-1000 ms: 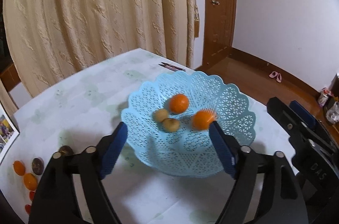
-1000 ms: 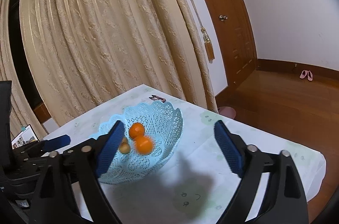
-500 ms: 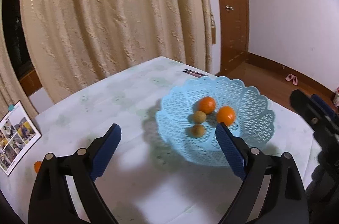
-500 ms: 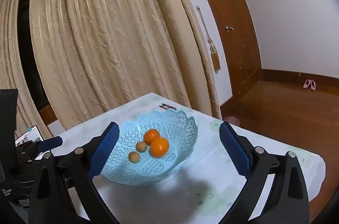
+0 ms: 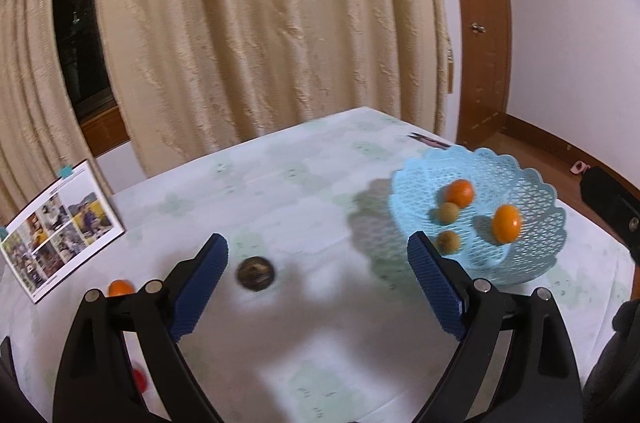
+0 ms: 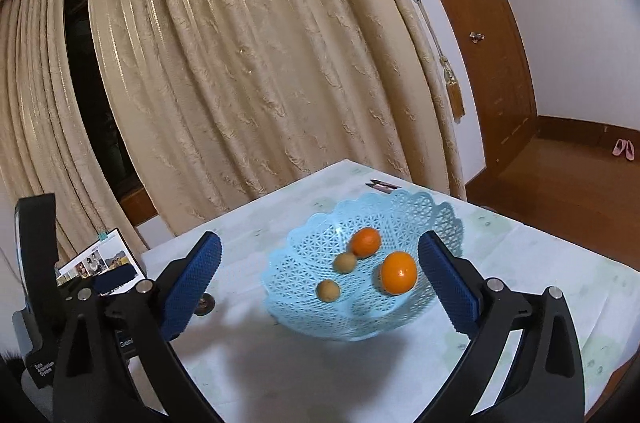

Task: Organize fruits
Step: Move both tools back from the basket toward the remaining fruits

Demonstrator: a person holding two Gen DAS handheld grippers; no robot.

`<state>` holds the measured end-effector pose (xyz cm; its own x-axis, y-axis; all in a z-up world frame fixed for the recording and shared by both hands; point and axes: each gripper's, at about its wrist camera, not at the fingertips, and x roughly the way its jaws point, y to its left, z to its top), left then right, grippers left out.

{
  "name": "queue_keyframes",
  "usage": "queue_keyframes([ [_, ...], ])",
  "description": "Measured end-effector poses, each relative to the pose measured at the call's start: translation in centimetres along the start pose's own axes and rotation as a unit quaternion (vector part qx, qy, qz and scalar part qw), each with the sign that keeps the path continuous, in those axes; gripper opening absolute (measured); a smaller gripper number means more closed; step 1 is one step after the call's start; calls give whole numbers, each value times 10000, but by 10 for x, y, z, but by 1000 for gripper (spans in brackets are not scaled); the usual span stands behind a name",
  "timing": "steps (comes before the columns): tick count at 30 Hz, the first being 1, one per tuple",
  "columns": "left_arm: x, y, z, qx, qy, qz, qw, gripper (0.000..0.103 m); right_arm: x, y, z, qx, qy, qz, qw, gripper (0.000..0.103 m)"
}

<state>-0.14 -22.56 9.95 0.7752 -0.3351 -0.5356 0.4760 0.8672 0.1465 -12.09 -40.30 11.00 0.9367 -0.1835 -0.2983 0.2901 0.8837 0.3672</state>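
Four fruits are sitting in the pale-blue lattice plastic basket (image 6: 436, 219); left gripper (image 5: 318, 275), jaws wide and empty, is lining up on the dark round fruit (image 5: 255, 274) on the desk (image 5: 304, 183); right gripper (image 6: 320, 275) is likewise wide and empty.

A: Left gripper (image 5: 316, 277)?
B: Black arms, blue ridged pads (image 5: 198, 287), silver screws.
A: Right gripper (image 6: 318, 281)?
B: Same build; white lettering on the black housing beside it.
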Motion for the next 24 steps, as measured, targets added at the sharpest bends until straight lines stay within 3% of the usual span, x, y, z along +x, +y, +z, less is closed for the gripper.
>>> queue_keyframes([
  [7, -9, 51, -11, -336, 59, 359, 9988, 91, -9, 40, 2, -468, -389, 44, 9981, 100],
  [17, -8, 142, -24, -1012, 413, 886, 9901, 91, 12, 74, -12, -692, 210, 336, 9968, 100],
  [24, 2, 197, -30, -1452, 667, 1046, 9816, 91, 30, 95, -26, -1040, 737, 507, 9905, 100],
])
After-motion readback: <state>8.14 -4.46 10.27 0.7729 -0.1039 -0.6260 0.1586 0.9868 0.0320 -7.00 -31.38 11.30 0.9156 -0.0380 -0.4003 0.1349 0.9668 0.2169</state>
